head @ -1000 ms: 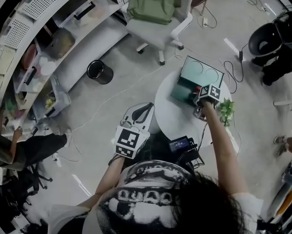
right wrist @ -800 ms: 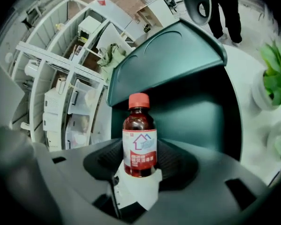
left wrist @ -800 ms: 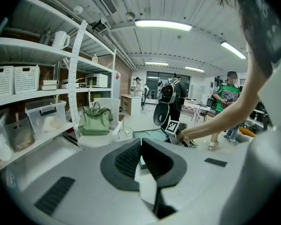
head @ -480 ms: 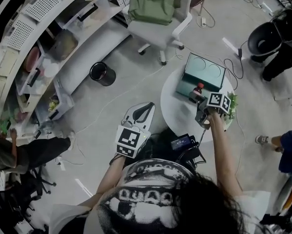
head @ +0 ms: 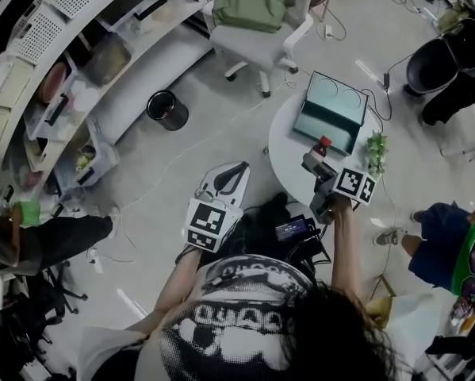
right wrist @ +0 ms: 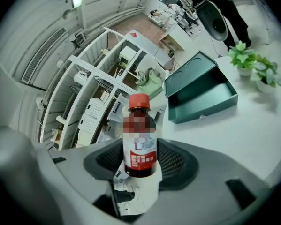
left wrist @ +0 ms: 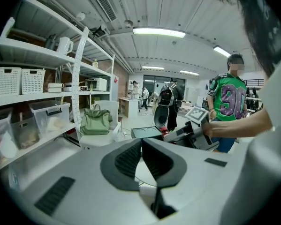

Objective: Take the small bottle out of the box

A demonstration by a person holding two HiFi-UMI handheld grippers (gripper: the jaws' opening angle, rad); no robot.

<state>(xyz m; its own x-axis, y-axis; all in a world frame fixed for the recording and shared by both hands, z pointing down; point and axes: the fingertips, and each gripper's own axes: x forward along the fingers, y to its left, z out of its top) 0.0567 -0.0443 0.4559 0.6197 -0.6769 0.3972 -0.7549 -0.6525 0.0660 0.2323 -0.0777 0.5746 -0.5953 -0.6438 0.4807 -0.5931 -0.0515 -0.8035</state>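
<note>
Your right gripper (right wrist: 140, 162) has the small bottle (right wrist: 140, 139) clamped between its pads. The bottle's long axis is upright, red cap on top, rising out of the jaws. In the head view it sits right of centre, over the white table (head: 289, 145) and just below the open green box (head: 332, 117) — already outside it. Your left gripper (left wrist: 141, 158), lower centre, is pinched together on nothing and well apart — so the right is the nearer hand.

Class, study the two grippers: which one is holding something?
The right gripper: its jaws clamp the red-capped small bottle, outside the green box. The left gripper has its jaws shut together on nothing.
</note>
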